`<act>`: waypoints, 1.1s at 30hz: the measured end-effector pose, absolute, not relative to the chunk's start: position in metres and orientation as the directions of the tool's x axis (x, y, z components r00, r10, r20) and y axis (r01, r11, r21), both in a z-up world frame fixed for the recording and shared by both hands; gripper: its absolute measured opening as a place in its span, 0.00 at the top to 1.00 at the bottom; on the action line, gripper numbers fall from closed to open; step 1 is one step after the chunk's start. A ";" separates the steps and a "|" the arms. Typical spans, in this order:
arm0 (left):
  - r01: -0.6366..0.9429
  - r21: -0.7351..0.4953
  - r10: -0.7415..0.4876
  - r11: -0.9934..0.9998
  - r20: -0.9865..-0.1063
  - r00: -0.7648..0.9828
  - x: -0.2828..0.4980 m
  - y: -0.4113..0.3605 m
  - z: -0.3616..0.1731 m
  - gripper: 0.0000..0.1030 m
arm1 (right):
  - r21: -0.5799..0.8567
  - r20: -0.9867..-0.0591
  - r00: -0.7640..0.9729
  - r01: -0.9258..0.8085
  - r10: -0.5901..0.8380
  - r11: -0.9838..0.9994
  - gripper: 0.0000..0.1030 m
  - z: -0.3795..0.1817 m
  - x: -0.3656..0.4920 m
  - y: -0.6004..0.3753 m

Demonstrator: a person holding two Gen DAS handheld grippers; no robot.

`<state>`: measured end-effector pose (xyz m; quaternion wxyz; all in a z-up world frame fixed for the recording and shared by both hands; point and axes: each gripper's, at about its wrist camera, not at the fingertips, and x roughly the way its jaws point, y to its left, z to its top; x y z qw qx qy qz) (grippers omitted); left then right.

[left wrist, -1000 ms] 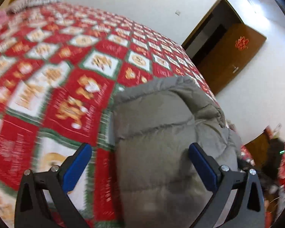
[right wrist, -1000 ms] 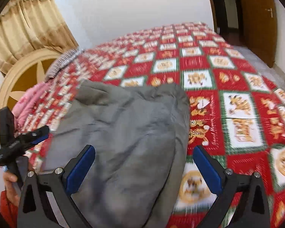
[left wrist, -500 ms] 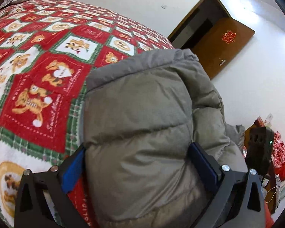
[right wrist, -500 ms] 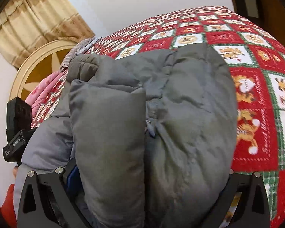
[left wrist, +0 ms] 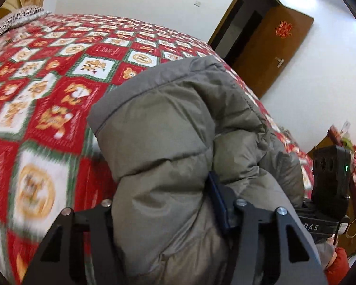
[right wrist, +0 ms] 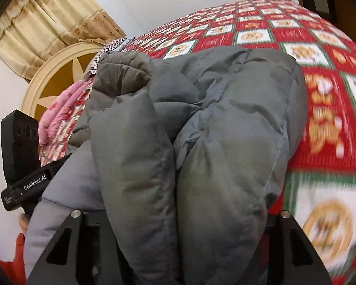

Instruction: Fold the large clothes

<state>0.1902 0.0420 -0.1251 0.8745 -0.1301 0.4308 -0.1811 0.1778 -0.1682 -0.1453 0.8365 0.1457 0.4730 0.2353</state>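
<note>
A bed under a red patchwork bedspread (left wrist: 59, 90) fills the room; curtains (right wrist: 47, 23) hang left, a brown door (left wrist: 273, 52) stands right. The left gripper (left wrist: 163, 213) and right gripper (right wrist: 178, 213), jaws just closing, pinch the grey puffer jacket (left wrist: 173, 130) at the bed's near edge.

1. Grey puffer jacket (left wrist: 178, 166) fills the space ahead of both grippers; nothing passes straight through.
2. Bed (left wrist: 47, 83) beyond and beside the jacket lies bare: free room.
3. Pink bedding (right wrist: 59, 111) blocks the headboard corner.
</note>
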 end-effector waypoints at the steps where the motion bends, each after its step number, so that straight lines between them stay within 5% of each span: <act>1: 0.204 -0.369 -0.417 0.907 -0.717 0.559 0.179 0.042 -0.124 0.44 | 0.476 -0.719 0.438 -0.257 0.540 0.841 0.52 -0.146 0.168 -0.167; 7: 0.191 -0.364 -0.408 0.912 -0.751 0.520 0.127 0.049 -0.125 0.39 | 0.484 -0.714 0.420 -0.283 0.561 0.828 0.52 -0.146 0.102 -0.157; 11: 0.132 -0.297 -0.319 0.946 -0.773 0.548 0.126 0.054 -0.139 0.00 | 0.478 -0.706 0.437 -0.286 0.557 0.830 0.52 -0.149 0.090 -0.157; 16: 0.121 -0.354 -0.363 0.927 -0.770 0.525 0.136 0.062 -0.150 0.00 | 0.489 -0.696 0.445 -0.282 0.564 0.826 0.48 -0.155 0.093 -0.157; 24: 0.165 -0.309 -0.346 0.937 -0.752 0.561 0.124 0.040 -0.132 0.44 | 0.479 -0.701 0.466 -0.253 0.540 0.841 0.49 -0.155 0.088 -0.159; 33: 0.186 -0.282 -0.336 0.941 -0.732 0.593 0.091 0.031 -0.101 0.54 | 0.527 -0.667 0.494 -0.216 0.558 0.822 0.64 -0.135 0.050 -0.159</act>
